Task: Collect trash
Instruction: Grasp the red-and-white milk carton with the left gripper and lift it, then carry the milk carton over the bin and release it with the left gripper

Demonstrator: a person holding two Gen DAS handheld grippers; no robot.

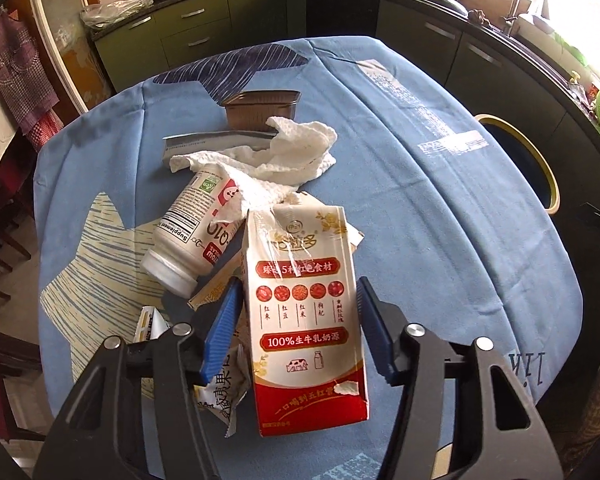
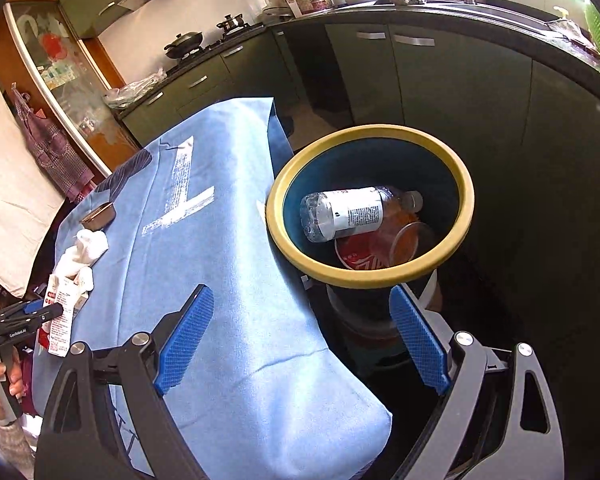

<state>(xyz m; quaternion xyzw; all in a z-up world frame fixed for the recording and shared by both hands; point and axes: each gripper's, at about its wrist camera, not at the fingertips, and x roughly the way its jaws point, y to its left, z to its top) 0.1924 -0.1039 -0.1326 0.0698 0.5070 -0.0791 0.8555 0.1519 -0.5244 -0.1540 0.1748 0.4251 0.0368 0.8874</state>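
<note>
Left wrist view: left gripper [image 1: 300,320] tilted down over a heap of trash on the blue tablecloth [image 1: 440,208]. Milk carton [image 1: 306,312] lying flat between the blue pads, jaws spread to either side of it; left pad at or against the carton's edge, right pad just clear, so no firm pinch yet. White pill bottle [image 1: 188,232] on its side just beyond, crumpled paper towel [image 1: 284,156] draped over its far end. Brown plastic tray [image 1: 260,108] further back. Snack wrappers [image 1: 220,396] partly under the carton, near the left pad.

Right wrist view: right gripper [image 2: 300,340] above the table edge, jaws wide apart, nothing between them. Trash bin [image 2: 370,276] with a yellow rim standing just off the table's edge; clear water bottle [image 2: 348,212] and a red cup [image 2: 364,258] already inside. Carton and left gripper visible far left, contact there too small to judge.

Step in hand, as judged: closing on the carton. Best squeezed across the narrow sides, mid-body, gently, since a torn, emptied carton probably buckles. Worth keeping the left pad off the wrappers beneath. Then lift clear before swinging toward the bin.
</note>
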